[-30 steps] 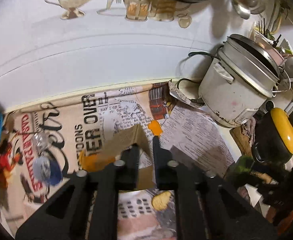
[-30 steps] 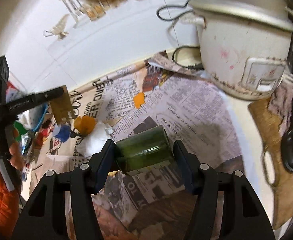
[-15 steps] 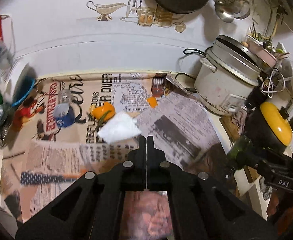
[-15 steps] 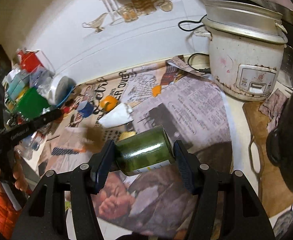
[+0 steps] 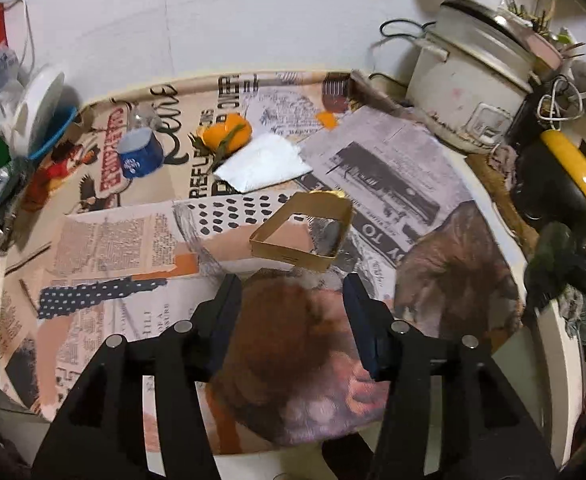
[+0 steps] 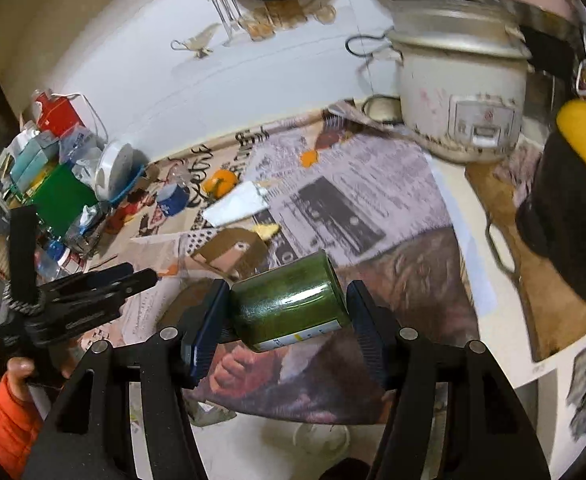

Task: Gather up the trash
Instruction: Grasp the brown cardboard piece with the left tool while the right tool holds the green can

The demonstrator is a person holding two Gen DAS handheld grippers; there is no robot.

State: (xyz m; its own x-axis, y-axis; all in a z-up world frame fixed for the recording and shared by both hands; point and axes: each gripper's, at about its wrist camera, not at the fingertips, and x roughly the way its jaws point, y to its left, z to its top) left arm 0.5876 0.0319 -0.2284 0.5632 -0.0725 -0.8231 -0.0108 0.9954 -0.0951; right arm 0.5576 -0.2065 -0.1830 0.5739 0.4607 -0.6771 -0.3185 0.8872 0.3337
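left claw (image 5: 291, 280) jaws apart, empty | flattened brown cardboard sleeve (image 5: 301, 235) on newspaper-covered desk (image 5: 105, 240), frame centre, just ahead of tips; light, thin, crushable – take one wall edge | right claw (image 6: 289, 300) clamped on dark green glass jar (image 6: 289, 300), lower centre; heavy, slick, breakable | vs 0.5 s ago: left jaws were together, sleeve was out of its view.

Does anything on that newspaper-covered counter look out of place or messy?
Yes. A flattened, open-ended cardboard box lies tipped on the newspaper, with a tissue, an orange peel scrap and a half-peeled orange strewn behind it.
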